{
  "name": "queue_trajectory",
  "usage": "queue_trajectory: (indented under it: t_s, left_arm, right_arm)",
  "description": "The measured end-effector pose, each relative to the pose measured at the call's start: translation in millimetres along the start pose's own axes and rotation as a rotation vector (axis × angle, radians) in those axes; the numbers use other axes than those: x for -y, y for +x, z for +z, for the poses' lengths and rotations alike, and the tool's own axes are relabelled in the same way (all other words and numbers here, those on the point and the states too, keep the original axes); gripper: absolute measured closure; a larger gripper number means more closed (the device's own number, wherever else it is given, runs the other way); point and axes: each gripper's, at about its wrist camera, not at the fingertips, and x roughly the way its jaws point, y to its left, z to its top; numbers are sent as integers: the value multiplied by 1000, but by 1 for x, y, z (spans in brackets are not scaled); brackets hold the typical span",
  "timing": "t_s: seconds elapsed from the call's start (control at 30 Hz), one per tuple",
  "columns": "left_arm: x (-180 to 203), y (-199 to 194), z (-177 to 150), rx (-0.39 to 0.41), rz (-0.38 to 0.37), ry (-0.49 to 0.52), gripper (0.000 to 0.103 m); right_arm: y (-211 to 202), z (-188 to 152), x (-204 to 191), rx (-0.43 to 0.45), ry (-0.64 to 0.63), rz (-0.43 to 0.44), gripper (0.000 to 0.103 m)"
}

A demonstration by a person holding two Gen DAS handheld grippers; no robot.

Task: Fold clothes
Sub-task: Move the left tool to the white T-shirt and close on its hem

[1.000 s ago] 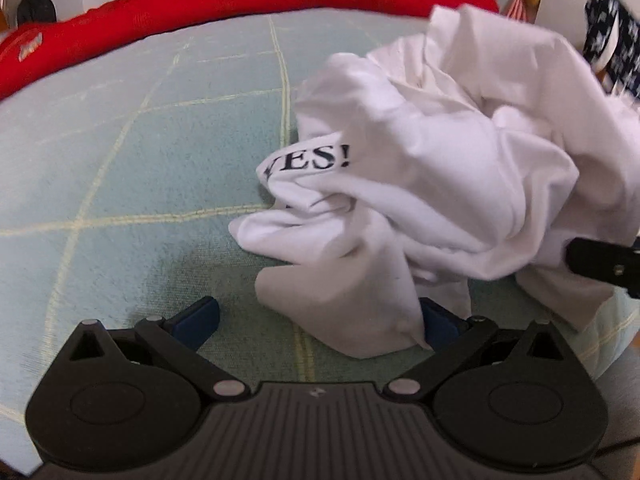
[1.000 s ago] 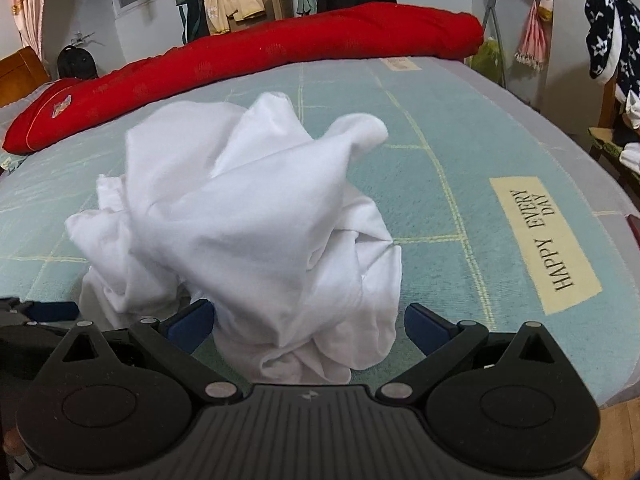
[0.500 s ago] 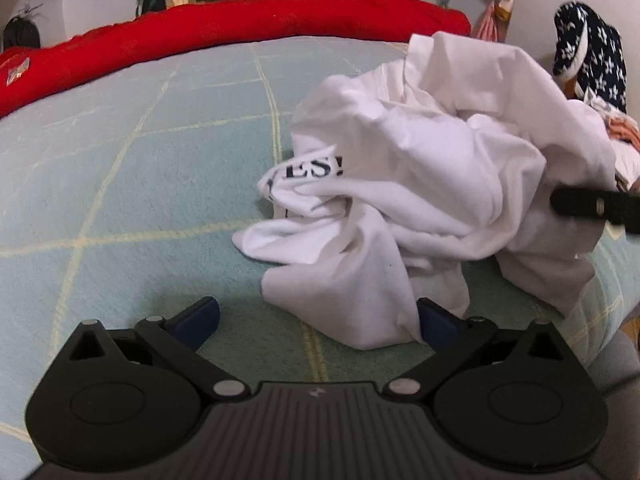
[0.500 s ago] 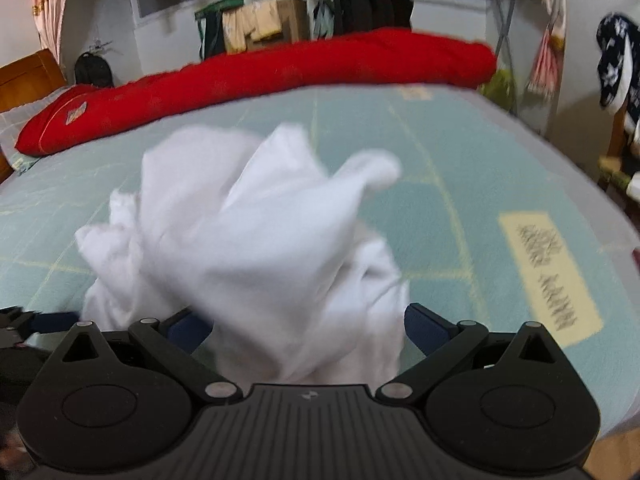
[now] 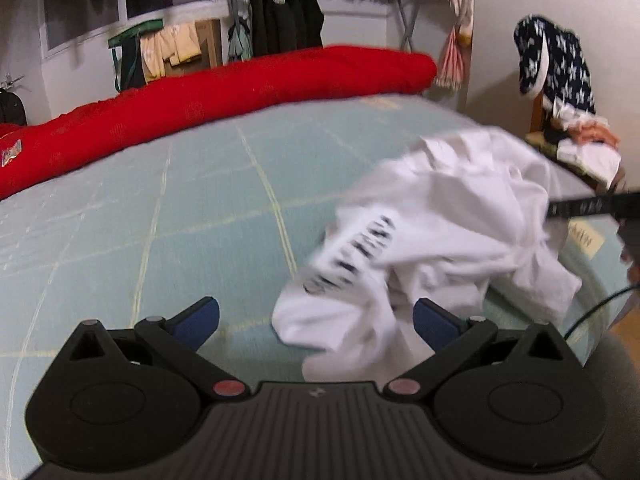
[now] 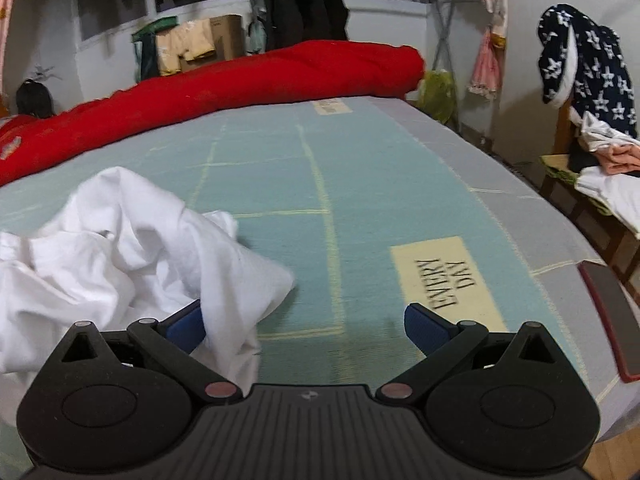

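Hand-held grippers (image 5: pixel 316 316) (image 6: pixel 305 322) wide open — white shirt (image 5: pixel 432 240) unheld

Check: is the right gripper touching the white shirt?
Touching. In the right wrist view the white shirt drapes over the right gripper's left finger, jaws open.

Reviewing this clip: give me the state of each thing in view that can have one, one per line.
white T-shirt: crumpled in a heap on the bed, unfolded, black print partly showing.
left gripper: open, empty, shirt edge lying between its fingers.
right gripper: open, holding nothing, shirt draped by its left finger.
red quilt: rolled up along the far edge of the bed.
bed: covered by a flat green sheet.
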Motion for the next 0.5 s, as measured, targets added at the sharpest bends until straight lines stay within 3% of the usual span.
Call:
queue_trajectory:
  t_s: [0.17,0.2,0.3,0.5]
  left_arm:
    - [1,3,17,22,-87,43,3]
    - [5,2,20,30,-92,80,3]
    - [18,-7,28,62,-120,198,21]
    - [51,-16,53,104,-269,416,23]
  right_arm:
    - [-20,-4,-5,13,1,15,0]
    - [-27,-6,-9,29,-20,27,0]
    - [-46,-10,-14,65,-57,84,0]
    - [-70,-13,-24,105,-108,169,0]
